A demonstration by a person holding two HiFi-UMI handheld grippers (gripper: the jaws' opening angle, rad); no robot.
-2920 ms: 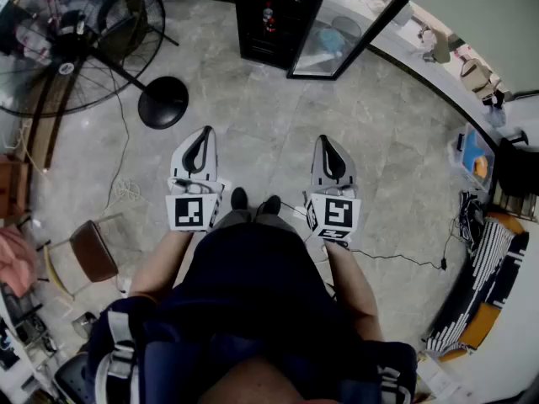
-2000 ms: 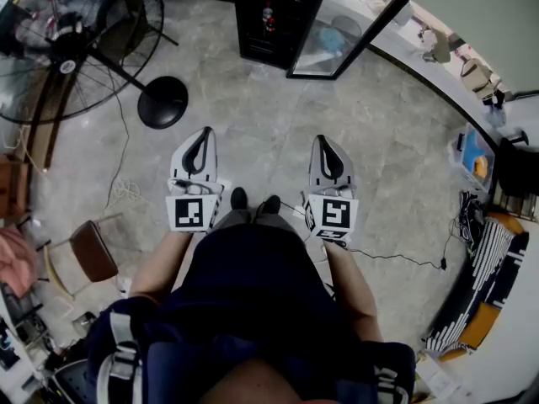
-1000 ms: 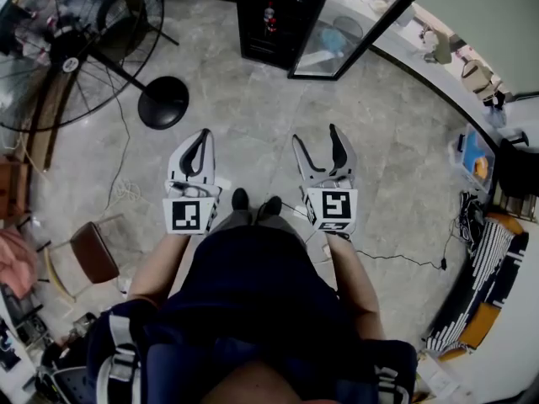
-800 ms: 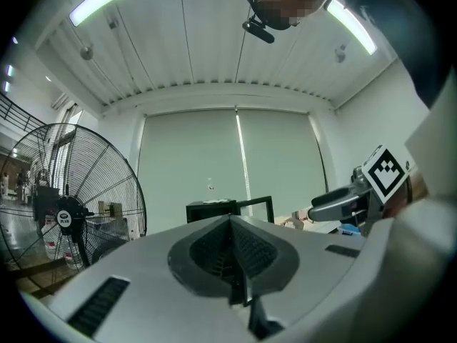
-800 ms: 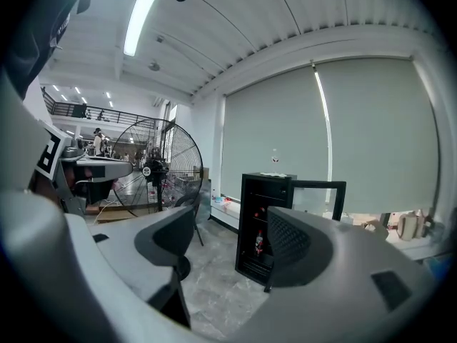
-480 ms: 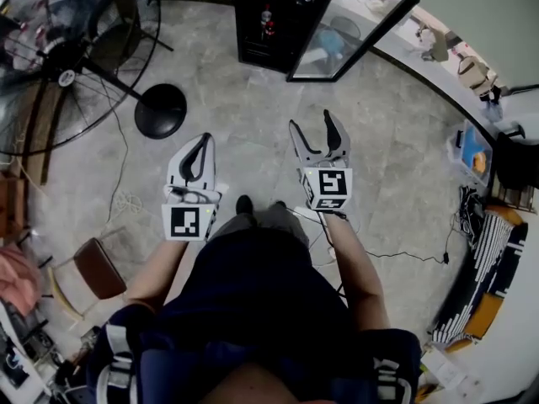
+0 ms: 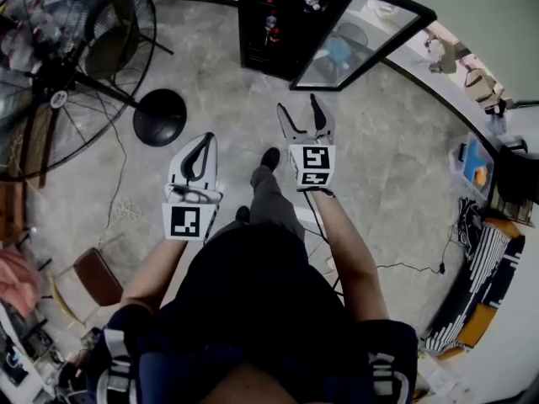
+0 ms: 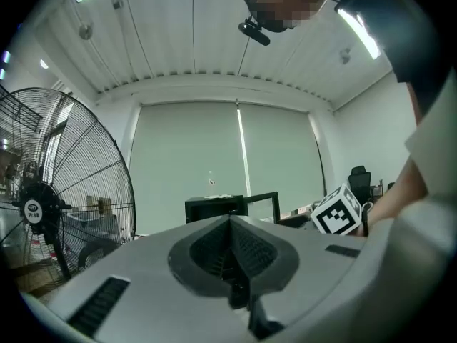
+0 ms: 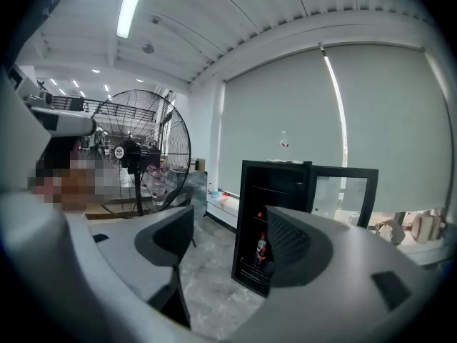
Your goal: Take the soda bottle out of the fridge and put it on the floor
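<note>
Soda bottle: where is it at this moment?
In the right gripper view, the soda bottle stands inside the open fridge, on a lower shelf, left of the swung-out glass door.

Right tool [image 7: 300, 112] opened, advanced toward fridge [image 7: 263, 32].

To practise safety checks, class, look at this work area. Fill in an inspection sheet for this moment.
Surface: grey tiled floor.
Job's things: soda bottle upright inside the black fridge; its glass door is open.
Clutter: pedestal fan; brown chair.
Grippers: left tool shut, empty; right tool open, empty, pointed at the fridge.
Cables: black cord on the floor at the right.
Surroundings: drawn blinds behind the fridge.
</note>
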